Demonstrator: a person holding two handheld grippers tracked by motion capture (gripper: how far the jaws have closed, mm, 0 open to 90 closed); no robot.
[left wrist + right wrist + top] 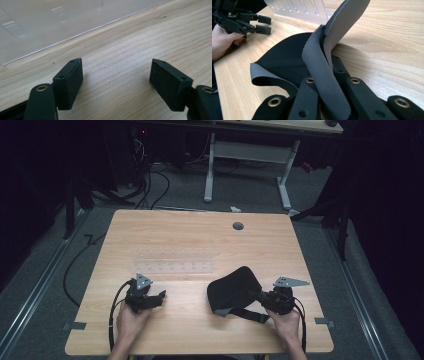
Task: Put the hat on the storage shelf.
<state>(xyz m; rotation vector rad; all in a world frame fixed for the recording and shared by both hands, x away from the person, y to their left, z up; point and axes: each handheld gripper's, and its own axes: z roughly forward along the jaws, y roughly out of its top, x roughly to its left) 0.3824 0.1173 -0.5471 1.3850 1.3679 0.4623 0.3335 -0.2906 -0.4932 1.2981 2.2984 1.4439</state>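
A black soft fabric piece (232,287) with a grey inner face lies on the wooden table (200,235) at the front right, and a strap (245,314) trails from it. My right gripper (263,296) is shut on its edge, so a grey flap (329,72) stands up between the jaws while the black body (287,60) sags to the table. My left gripper (160,295) rests at the front left, open with nothing between its pads (70,82). The right gripper view also shows the left gripper (263,23), held by a hand.
A clear plastic plate (175,262) with rows of small slots lies flat in the middle of the table, just beyond the left gripper; its edge (75,35) runs near the jaws. A round cable hole (238,226) sits at the far side. Cables trail from both grippers.
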